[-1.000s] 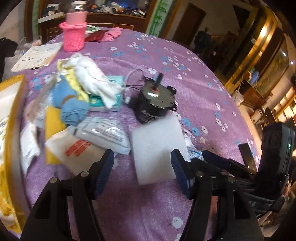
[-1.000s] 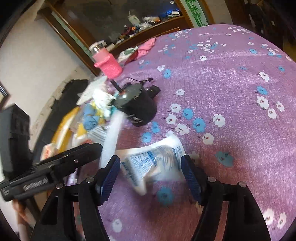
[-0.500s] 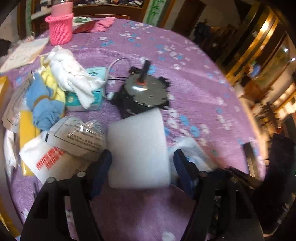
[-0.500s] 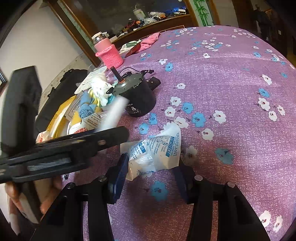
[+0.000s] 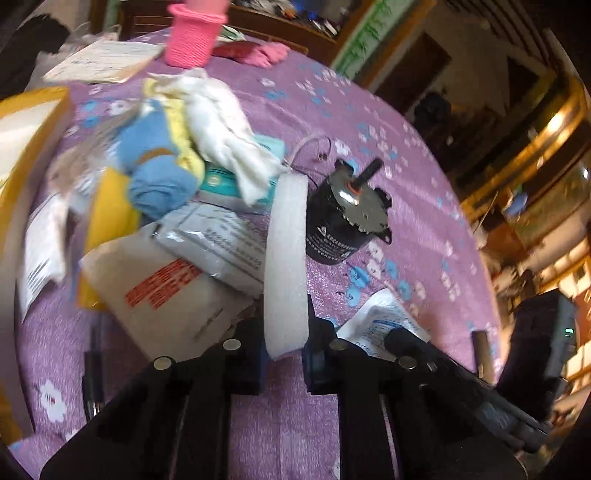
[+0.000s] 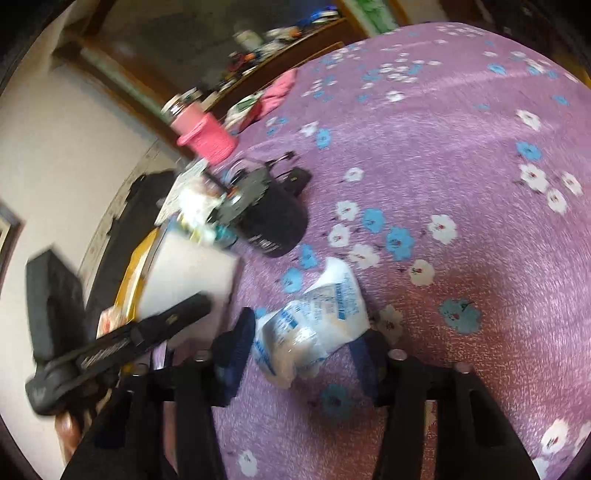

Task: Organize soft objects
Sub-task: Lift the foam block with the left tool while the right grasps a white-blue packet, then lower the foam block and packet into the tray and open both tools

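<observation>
In the middle of the frame, the left gripper point(image 5: 284, 354) is closing on the white foam pad point(image 5: 287, 258). Low in its view, the right gripper point(image 6: 301, 354) is closing around the white packet point(image 6: 314, 325).

1. A foam pad point(image 5: 286, 266) stands on edge between the left gripper's point(image 5: 284, 354) fingers point(image 5: 258, 354), near the front of the desk point(image 5: 406, 177).
2. Just right of the pad sits a motor point(image 5: 343, 221).
3. Left of the pad, flat packets point(image 5: 207, 251) overlap one another; rolled cloths point(image 5: 184, 147) are heaped behind them.
4. A knitted cup point(image 5: 194, 33) stands at the far side.
5. A printed sachet point(image 6: 314, 325) lies between the right gripper's point(image 6: 306, 354) fingers point(image 6: 236, 343), near and right of the motor.
</observation>
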Demonstrator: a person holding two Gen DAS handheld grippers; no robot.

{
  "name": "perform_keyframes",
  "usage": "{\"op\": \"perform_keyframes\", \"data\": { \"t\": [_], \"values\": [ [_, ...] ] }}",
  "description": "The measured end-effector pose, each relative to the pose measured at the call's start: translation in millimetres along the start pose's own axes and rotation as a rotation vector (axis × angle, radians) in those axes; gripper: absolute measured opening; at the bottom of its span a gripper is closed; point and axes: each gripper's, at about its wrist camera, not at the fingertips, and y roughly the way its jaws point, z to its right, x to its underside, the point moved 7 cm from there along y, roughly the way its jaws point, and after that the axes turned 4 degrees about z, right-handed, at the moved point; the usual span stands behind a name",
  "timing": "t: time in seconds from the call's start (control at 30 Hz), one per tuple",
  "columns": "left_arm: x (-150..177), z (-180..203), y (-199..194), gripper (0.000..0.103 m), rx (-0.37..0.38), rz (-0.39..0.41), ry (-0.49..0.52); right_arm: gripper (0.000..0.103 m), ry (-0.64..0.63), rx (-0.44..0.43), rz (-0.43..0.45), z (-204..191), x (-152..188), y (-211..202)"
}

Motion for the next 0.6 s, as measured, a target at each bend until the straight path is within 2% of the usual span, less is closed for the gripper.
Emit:
{"op": "perform_keyframes", "data": {
  "t": [0.1,0.3,0.47,0.6],
  "values": [
    [2.9,-2.3,-17.4,0.011,0.050,0.036,-0.035,0.034,-0.033,0.038,0.024,-7.7,2.7,-0.4],
    [6.8,-10.8,-52.2,0.011,0.101,0.088,-0.069,0.030,-0.073,-0.055,0.059,-41.2,9.0,-16.8],
    [3.7,-46.4,-100.3,0.011,0.046,0.175,-0.129,0.030,-0.180,-0.187,0.057,-102.0,16.9,-17.3],
    [-4.3,-95.2,-146.0,0.011,-0.040,0.285,-0.180,0.030,-0.268,-0.280,0.003,-155.6,25.9,2.0]
  ]
}}
